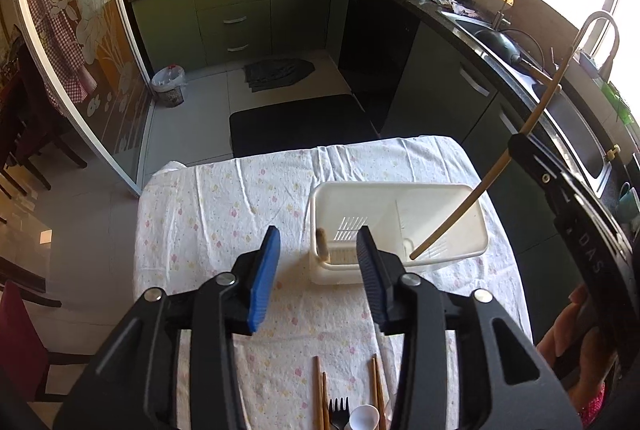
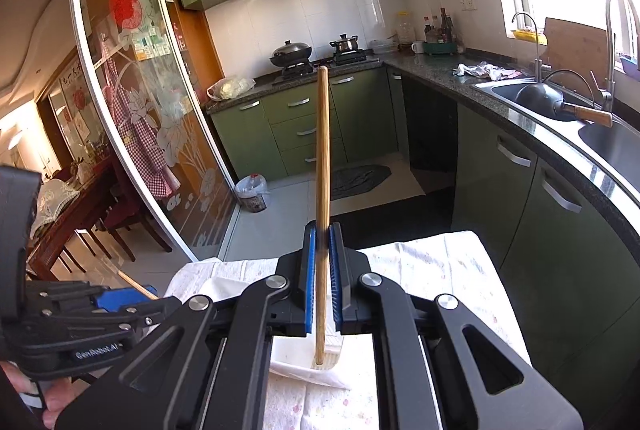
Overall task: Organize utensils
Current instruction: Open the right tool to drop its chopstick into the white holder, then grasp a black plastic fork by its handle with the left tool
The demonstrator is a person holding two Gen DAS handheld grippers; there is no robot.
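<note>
1. Right wrist view: the right gripper [image 2: 323, 270] has its fingers clenched on a chopstick [image 2: 322, 158], held upright, its low tip down in the white basket [image 2: 292, 358].
2. The left gripper [image 1: 318, 270] hangs released, fingers apart, nothing between them, just short of the basket [image 1: 400, 190].
3. Step in hand, I'd say: dropping the stick in. Next: ease it lower, then let go.
4. More chopsticks [image 1: 318, 390], a fork [image 1: 339, 410] and a spoon [image 1: 364, 418] wait on the desk [image 1: 208, 222].

place: home kitchen — green cabinets [image 2: 300, 118] | gas stove [image 2: 320, 64] (pots on) | sink [image 2: 516, 88]
</note>
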